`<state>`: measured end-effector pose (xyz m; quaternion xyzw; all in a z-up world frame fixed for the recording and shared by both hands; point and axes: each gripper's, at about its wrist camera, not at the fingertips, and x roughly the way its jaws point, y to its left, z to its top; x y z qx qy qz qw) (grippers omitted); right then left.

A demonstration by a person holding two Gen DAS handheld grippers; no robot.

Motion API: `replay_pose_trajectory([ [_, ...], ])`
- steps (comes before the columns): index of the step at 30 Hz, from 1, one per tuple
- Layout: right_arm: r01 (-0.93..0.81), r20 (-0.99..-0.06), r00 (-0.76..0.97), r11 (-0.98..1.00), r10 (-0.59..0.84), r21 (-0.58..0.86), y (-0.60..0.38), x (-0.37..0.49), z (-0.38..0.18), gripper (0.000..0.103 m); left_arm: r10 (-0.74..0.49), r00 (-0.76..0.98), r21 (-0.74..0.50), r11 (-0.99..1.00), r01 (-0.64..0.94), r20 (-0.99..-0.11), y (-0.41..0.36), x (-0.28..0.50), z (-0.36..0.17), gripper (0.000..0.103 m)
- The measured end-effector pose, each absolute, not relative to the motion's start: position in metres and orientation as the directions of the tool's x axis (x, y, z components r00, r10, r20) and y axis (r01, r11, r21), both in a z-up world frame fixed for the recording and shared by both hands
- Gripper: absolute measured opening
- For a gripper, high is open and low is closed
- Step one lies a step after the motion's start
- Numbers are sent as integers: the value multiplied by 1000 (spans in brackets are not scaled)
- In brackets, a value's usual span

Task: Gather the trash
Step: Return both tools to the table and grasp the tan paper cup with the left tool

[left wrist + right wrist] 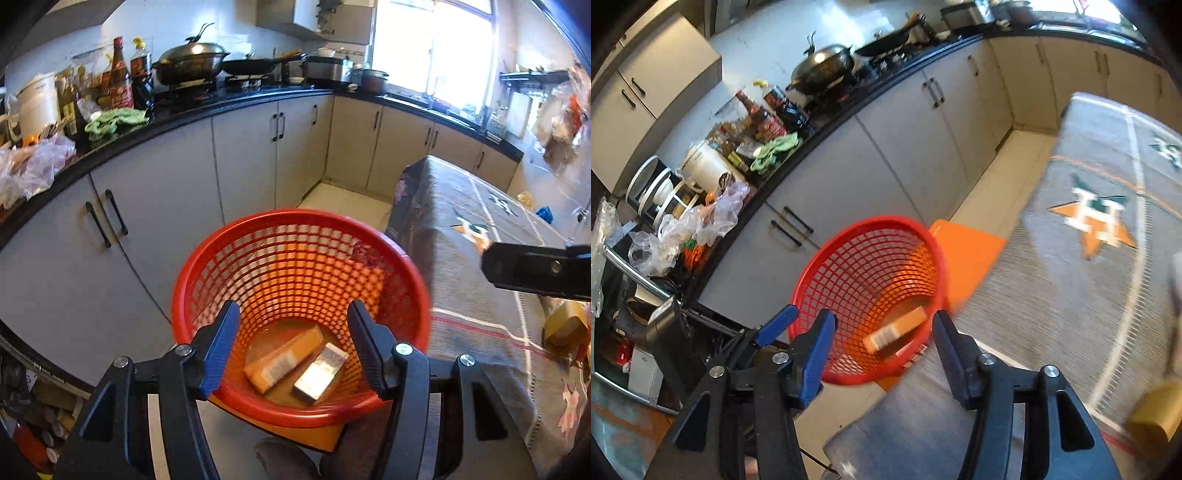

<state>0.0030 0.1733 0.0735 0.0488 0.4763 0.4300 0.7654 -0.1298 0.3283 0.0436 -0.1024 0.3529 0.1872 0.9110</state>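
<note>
Red basket [406, 273]: glossy plastic lattice, smooth rim. In it, orange carton [284, 356], matt cardboard w/ printed label, and a silver box [320, 372], shiny foil-like finish. Left gripper [293, 347]: matt black plastic arms, ribbed blue pad [221, 354], bright metal screws. Table cover [472, 236]: woven cloth, rough, matt. Counter [236, 101]: dark, polished, glossy. Cabinets [243, 158]: smooth matt grey fronts, black handles. Wok [192, 61]: dull dark metal. Green rag [114, 122]: nubby cloth. Bags [33, 166]: thin crinkly clear plastic.
</note>
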Motion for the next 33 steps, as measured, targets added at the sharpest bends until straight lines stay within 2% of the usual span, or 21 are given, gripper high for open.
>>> replay_pose_trajectory([
  [9, -564, -638, 273, 657, 720, 500, 80, -21, 91, 60, 196, 722, -34, 956, -291, -663, 263, -122, 59, 63],
  [25, -372, -592, 497, 772, 635, 515, -113, -49, 91, 60, 3, 744, 101, 991, 87, -669, 101, -82, 48, 66],
  [33, -271, -581, 592, 817, 559, 509, -186, -60, 86, 63, -4, 740, 141, 981, 134, -673, 71, -55, 36, 66],
])
